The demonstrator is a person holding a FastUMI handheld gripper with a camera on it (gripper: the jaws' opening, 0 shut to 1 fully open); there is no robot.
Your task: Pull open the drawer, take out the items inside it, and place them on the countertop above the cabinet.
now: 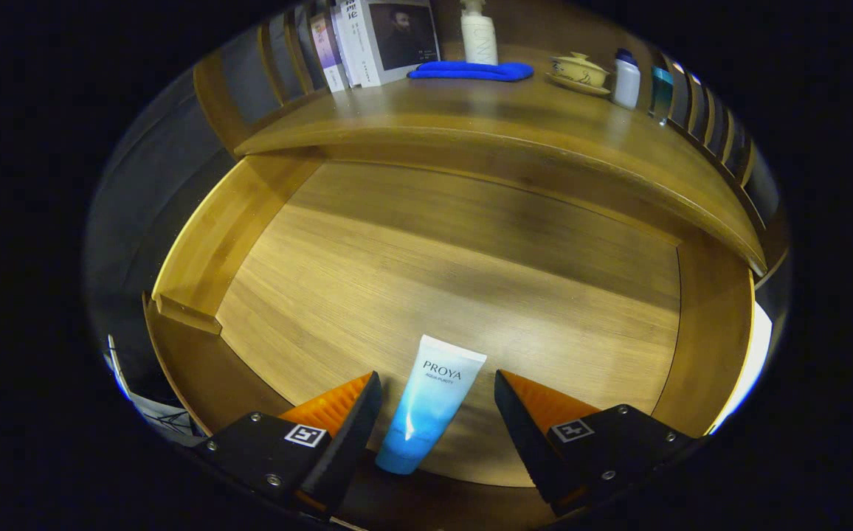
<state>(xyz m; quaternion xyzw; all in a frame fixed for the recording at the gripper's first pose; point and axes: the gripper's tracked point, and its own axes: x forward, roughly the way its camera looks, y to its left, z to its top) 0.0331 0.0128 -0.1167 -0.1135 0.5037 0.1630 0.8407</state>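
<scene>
The wooden drawer is pulled out, and I look down into it from above. A blue-and-white tube lies on the drawer floor near its front wall, cap end toward me. My gripper is open, with one finger on each side of the tube and a gap between each finger and it. The tube's flat white end reaches a little beyond the fingertips. The cabinet's countertop overhangs the back of the drawer.
On the countertop stand several books, a white pump bottle, a blue cloth, a lidded teacup on a saucer and two small bottles. Slatted rails edge the countertop's sides.
</scene>
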